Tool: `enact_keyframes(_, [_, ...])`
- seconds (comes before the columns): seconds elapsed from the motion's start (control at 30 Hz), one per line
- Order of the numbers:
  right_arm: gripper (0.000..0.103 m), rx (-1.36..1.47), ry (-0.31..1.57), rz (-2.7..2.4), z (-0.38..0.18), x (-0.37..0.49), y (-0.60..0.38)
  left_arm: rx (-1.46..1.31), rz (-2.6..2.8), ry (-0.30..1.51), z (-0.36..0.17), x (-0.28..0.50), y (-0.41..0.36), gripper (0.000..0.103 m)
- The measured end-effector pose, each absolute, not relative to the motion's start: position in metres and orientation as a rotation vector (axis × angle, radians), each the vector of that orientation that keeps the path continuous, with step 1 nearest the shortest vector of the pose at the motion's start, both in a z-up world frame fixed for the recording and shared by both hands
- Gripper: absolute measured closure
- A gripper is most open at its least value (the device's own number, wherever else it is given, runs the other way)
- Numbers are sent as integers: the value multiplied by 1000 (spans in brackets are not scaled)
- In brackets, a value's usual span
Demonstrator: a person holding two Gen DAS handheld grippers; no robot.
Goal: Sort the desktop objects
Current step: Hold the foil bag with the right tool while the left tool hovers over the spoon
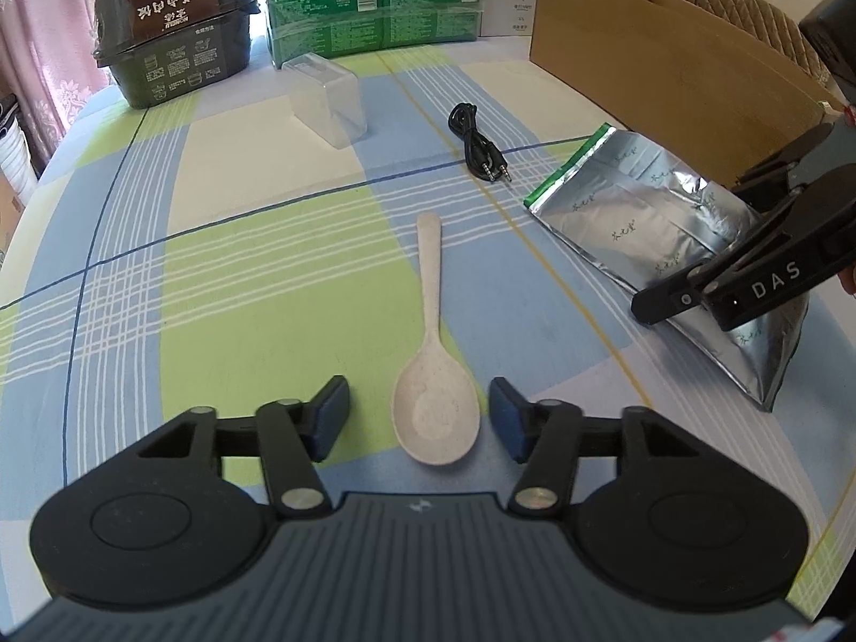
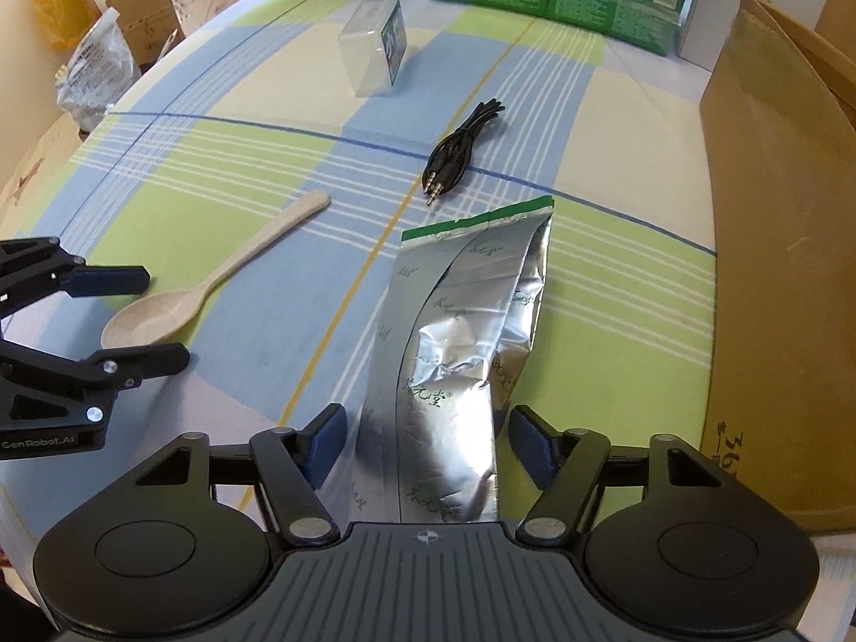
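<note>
A cream spoon (image 1: pixel 433 406) lies on the checked tablecloth (image 1: pixel 241 267), handle pointing away. Its bowl sits between the fingers of my left gripper (image 1: pixel 417 388), which is open with a gap on each side. The right wrist view shows the same: left gripper (image 2: pixel 144 321) straddling the spoon (image 2: pixel 155 321). A silver foil bag (image 2: pixel 455 353) with a green top strip lies flat to the right. My right gripper (image 2: pixel 428 417) is open around its near end, pads clear of the foil. In the left wrist view the right gripper (image 1: pixel 711 246) stands over the bag (image 1: pixel 631 198).
A coiled black audio cable (image 1: pixel 476 150) and a clear plastic box (image 1: pixel 326 99) lie farther back. A tall cardboard box (image 2: pixel 776 214) walls the right side. A dark food tub (image 1: pixel 171 37) and green packs (image 1: pixel 374 16) line the far edge. Bags and cartons (image 2: pixel 96 69) sit off the left side.
</note>
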State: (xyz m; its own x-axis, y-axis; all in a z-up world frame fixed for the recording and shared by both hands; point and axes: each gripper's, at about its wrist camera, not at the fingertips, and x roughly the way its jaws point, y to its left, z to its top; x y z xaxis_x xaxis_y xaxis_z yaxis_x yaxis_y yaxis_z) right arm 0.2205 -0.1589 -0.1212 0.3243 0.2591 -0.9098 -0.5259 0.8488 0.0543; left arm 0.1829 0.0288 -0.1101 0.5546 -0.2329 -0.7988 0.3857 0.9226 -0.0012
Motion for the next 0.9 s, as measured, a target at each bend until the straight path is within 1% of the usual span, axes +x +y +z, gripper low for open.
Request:
enact_keyframes(0.07, [41,-277,1125,526,-121,219,-159,173,-369,915,-110,182,28,58])
enact_keyframes(0.33, [41,-313,1090,538,-123,215,-157,122,-347,913,-109,178,29,58])
enact_keyframes(0.5, [41,-325,1099,552,-123,216,-154,137,-340,906,-110,176,26,59])
enact_keyframes(0.67, [42,-324,1101,551,-123,218,-154,126,-321,901,-109,175,28,66])
enact_keyframes(0.73, [43,-323,1101,548,-123,218,-153,130,-316,900,-108,175,28,74])
enact_keyframes(0.87, [46,-326,1098,547,-123,217,-151,136,-313,901,-108,176,27,75])
enact_keyframes(0.9, [49,-327,1096,549,-123,217,-151,141,-313,901,-107,176,26,75])
